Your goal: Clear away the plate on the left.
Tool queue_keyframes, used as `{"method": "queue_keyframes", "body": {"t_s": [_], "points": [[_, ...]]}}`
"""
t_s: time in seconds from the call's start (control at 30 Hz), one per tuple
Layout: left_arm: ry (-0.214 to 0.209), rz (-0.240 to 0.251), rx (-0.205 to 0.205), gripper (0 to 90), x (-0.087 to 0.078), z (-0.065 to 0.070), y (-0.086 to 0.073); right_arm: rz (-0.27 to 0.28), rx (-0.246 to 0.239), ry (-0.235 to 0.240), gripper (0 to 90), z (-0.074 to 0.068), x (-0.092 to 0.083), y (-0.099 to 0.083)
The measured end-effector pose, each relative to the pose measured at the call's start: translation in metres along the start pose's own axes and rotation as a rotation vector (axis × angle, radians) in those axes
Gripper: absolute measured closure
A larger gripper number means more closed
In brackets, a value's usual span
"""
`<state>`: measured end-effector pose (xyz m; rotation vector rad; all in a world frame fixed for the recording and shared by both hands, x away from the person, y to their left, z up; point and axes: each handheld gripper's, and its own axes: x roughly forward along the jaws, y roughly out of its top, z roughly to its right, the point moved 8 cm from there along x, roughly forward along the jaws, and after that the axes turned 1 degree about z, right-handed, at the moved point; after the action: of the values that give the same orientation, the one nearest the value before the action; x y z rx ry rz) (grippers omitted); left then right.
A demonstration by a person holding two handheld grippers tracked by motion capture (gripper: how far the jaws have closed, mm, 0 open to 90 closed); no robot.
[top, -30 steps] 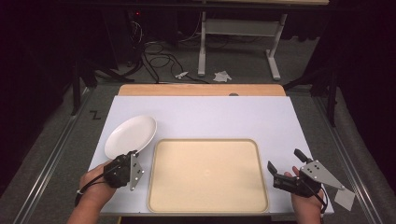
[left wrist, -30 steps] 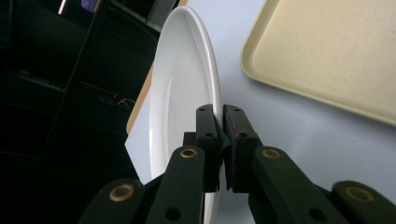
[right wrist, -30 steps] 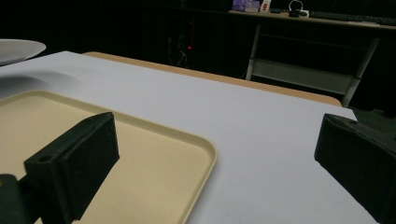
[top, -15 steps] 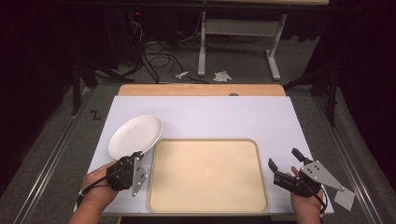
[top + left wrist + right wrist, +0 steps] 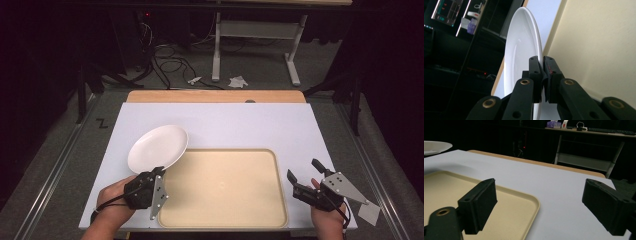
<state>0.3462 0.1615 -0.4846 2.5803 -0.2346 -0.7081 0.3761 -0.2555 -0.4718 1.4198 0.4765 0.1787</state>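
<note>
My left gripper (image 5: 159, 171) is shut on the near rim of a white plate (image 5: 157, 148), which it holds tilted above the table with its right edge over the near left corner of the beige tray (image 5: 225, 192). In the left gripper view the jaws (image 5: 542, 60) pinch the plate's (image 5: 521, 50) rim edge-on, with the tray (image 5: 599, 50) to the right. My right gripper (image 5: 302, 169) hovers at the tray's right edge. Its jaws have just been closing, but they still stand wide apart (image 5: 541, 202) with nothing between them, above the tray's rim (image 5: 534, 206).
The tray lies on a white table top (image 5: 240, 125) with a wooden strip (image 5: 215, 96) along the far edge. A small white paper scrap (image 5: 370, 212) lies at the near right corner. Beyond the table, cables (image 5: 165, 55) and a metal stand (image 5: 255, 30) are on the dark floor.
The left gripper has carried the plate to the right and a little up, so it now overlaps the tray's corner. The right hand has stayed in place.
</note>
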Motion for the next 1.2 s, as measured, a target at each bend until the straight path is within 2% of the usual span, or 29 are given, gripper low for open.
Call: {"method": "queue_keyframes", "body": {"t_s": [0.17, 0.6, 0.97, 1.2], "points": [[-0.017, 0.023, 0.028, 85.8, 0.000, 0.007, 0.011, -0.005, -0.002, 0.005, 15.4, -0.001, 0.000, -0.001], [-0.077, 0.107, 0.061, 85.8, -0.004, 0.028, 0.044, -0.006, -0.003, -0.004, 15.4, -0.001, 0.000, -0.001], [-0.128, 0.180, 0.099, 85.9, -0.006, 0.046, 0.072, -0.013, -0.013, 0.002, 15.3, -0.001, 0.001, -0.001], [-0.160, 0.210, 0.131, 85.9, -0.006, 0.058, 0.088, -0.014, -0.008, -0.009, 15.3, 0.000, 0.000, -0.002]]}}
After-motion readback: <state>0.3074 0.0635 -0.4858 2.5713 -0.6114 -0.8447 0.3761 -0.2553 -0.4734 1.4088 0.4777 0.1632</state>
